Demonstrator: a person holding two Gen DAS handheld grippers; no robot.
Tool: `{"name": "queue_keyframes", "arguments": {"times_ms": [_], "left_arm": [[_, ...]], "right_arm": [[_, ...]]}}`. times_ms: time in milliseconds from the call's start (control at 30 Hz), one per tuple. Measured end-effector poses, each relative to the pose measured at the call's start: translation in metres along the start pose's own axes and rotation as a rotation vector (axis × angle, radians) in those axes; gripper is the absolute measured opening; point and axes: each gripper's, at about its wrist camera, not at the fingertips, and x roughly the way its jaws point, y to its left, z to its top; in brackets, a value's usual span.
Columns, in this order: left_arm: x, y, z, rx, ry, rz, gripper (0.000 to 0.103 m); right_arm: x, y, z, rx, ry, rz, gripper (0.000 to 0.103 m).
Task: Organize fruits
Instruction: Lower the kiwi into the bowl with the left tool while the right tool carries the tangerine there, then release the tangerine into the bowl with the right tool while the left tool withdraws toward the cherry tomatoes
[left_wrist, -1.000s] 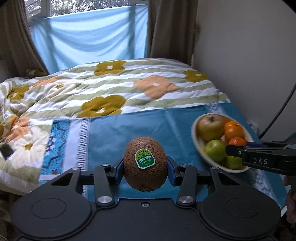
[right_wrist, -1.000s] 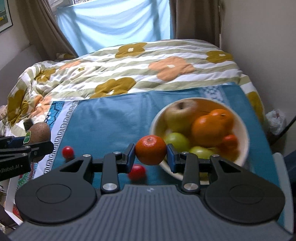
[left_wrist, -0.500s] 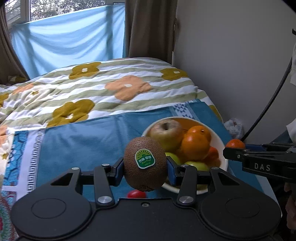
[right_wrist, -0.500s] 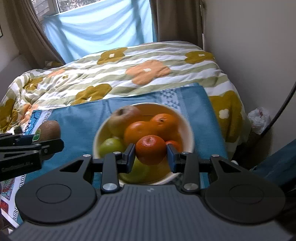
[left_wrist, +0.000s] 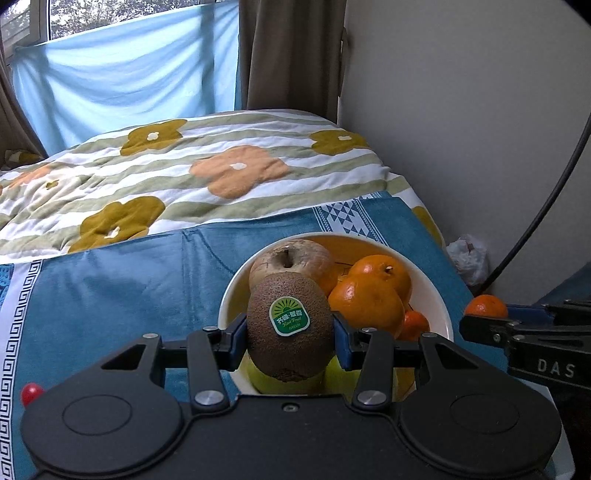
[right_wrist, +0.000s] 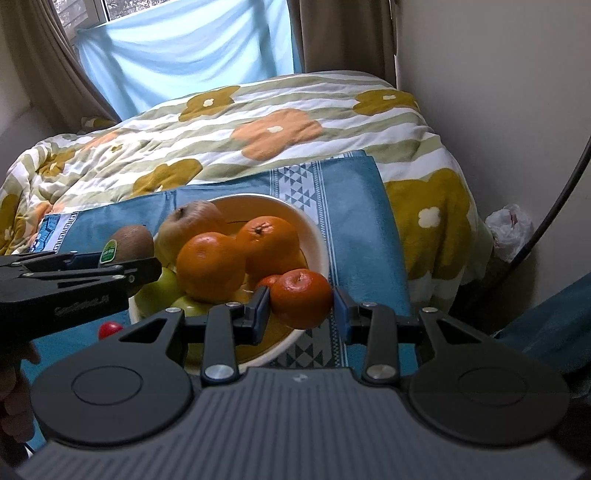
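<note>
Kiwi (left_wrist: 290, 329), one, sticker forward, clamped in left gripper (left_wrist: 290, 334) above near rim of white bowl (right_wrist: 317, 236). Small mandarin (right_wrist: 301, 298), one, pinched in right gripper (right_wrist: 301, 308) over bowl's near right edge. In bowl: one brownish apple (right_wrist: 194, 221), two oranges (right_wrist: 210, 266), green fruits partly hidden, count unclear. One red cherry tomato (right_wrist: 110, 328) on blue cloth (left_wrist: 122, 280) beside bowl.

Stickered brown kiwi (left_wrist: 290, 328) and small tangerine (right_wrist: 301, 298) held above fruit-filled white bowl (left_wrist: 441, 314)
</note>
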Motion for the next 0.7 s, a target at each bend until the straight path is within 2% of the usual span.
{"name": "queue_keyframes", "arguments": {"times_ms": [100,133,167,233,700], "left_arm": [[0.004,0.001,0.000,-0.013,0.005,0.001,0.055],[0.003,0.001,-0.001,-0.018,-0.006,0.002,0.063],[0.000,0.002,0.000,-0.021,-0.023,0.005,0.078],[-0.005,0.003,0.000,-0.024,-0.049,0.011,0.087],[-0.037,0.018,-0.009,-0.025,-0.048,0.062,0.087]], "right_arm": [[0.002,-0.003,-0.002,-0.002,0.003,0.004,0.051],[0.002,-0.003,-0.002,-0.003,0.004,0.005,0.051],[0.003,-0.004,-0.002,-0.004,0.005,0.007,0.051],[0.004,-0.004,-0.002,-0.003,0.006,0.010,0.051],[0.004,0.007,-0.001,-0.015,0.005,0.045,0.051]]}}
